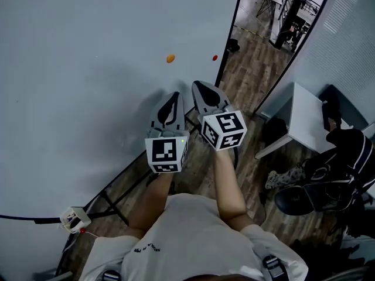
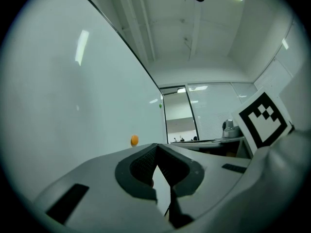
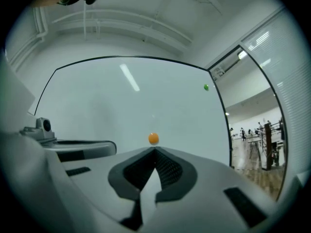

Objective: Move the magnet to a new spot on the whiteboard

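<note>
A small orange magnet (image 1: pixel 170 58) sticks to the big whiteboard (image 1: pixel 88 86), a little beyond both grippers. My left gripper (image 1: pixel 174 95) and right gripper (image 1: pixel 199 85) are held side by side in front of the board, pointing at it, both shut with nothing between the jaws. In the right gripper view the orange magnet (image 3: pixel 153 139) sits just above the shut tips of the right gripper (image 3: pixel 155 150). The left gripper view has the same magnet (image 2: pixel 134 140) left of the left gripper (image 2: pixel 156 147).
A red magnet (image 1: pixel 215 57) sits near the board's right edge, and a green dot (image 3: pixel 206 87) shows high on the board. The board's stand legs (image 1: pixel 111 206) lie below. A white table (image 1: pixel 304 119) and black bags (image 1: pixel 340 168) stand on the right.
</note>
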`<control>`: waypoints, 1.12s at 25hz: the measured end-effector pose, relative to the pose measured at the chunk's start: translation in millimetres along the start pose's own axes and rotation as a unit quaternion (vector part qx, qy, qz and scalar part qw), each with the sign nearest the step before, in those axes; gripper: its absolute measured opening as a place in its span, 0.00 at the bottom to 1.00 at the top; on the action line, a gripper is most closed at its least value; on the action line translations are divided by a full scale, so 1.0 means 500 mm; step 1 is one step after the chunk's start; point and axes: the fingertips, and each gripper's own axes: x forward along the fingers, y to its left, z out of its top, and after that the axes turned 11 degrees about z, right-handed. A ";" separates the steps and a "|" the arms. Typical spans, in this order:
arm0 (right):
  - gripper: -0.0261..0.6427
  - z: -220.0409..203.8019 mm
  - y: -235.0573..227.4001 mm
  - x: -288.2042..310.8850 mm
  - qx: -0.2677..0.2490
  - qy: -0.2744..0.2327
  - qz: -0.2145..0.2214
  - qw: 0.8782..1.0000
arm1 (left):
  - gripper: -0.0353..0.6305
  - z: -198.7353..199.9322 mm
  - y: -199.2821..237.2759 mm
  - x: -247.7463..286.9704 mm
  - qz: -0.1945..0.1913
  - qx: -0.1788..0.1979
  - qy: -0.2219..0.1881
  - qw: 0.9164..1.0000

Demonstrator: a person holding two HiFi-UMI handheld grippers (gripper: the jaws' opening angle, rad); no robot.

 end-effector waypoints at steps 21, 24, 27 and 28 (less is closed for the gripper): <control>0.21 0.013 -0.016 0.117 0.008 0.007 0.090 0.996 | 0.06 0.009 0.027 0.000 0.026 0.008 -0.003 1.000; 0.22 0.019 -0.018 0.131 0.004 0.007 0.095 0.995 | 0.06 0.012 0.032 0.001 0.030 0.007 -0.003 1.000; 0.24 0.019 -0.021 0.139 0.005 0.012 0.101 0.995 | 0.06 0.013 0.031 -0.001 0.031 0.008 -0.003 0.999; 0.25 0.021 -0.022 0.141 0.005 0.012 0.103 0.995 | 0.06 0.014 0.030 -0.001 0.031 0.009 -0.004 0.999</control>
